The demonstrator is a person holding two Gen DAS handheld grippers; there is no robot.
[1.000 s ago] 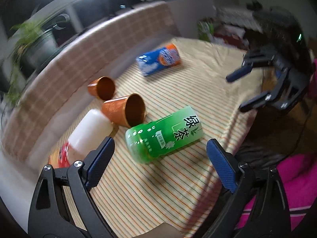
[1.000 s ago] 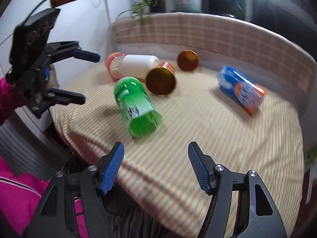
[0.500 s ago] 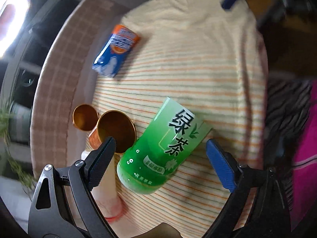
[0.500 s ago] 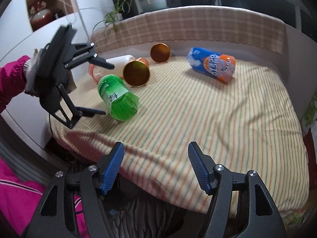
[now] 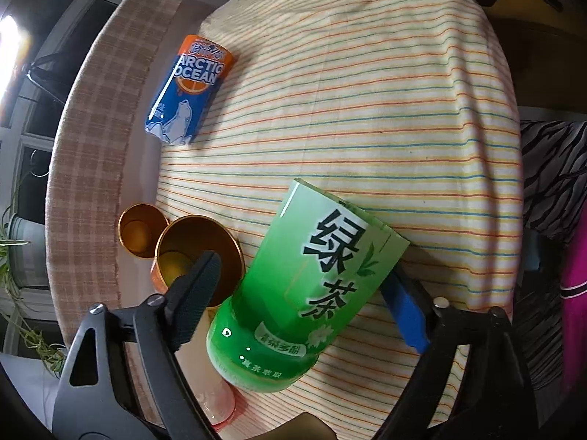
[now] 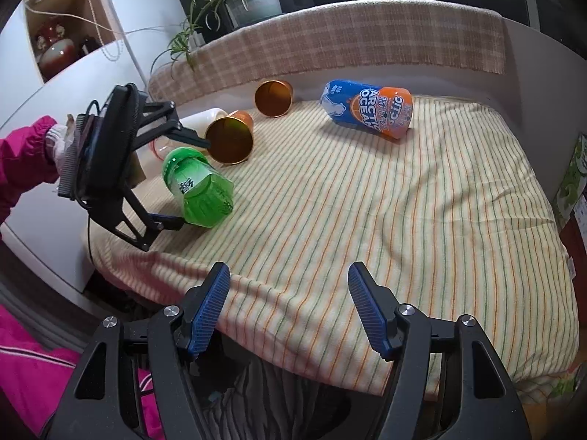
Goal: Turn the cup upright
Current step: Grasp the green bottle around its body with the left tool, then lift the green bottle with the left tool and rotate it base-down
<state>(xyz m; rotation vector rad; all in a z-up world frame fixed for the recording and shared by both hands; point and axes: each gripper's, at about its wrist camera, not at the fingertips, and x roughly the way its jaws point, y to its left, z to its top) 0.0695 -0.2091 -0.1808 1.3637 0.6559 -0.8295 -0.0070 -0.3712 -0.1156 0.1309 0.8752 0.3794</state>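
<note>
A green tea cup lies on its side on the striped tablecloth. My left gripper is open and straddles it, one finger on each side, not closed on it. The right wrist view shows the same green cup between the left gripper's fingers. My right gripper is open and empty at the table's near edge, well apart from the cups.
Two orange metal cups lie on their sides beside the green one. A blue Arctic Ocean cup lies farther back. A white and pink bottle lies at the left. A plaid cushion borders the table.
My left gripper has come down over the green cup, from above and behind it to straddling it. My right gripper has pulled back and stayed open.
</note>
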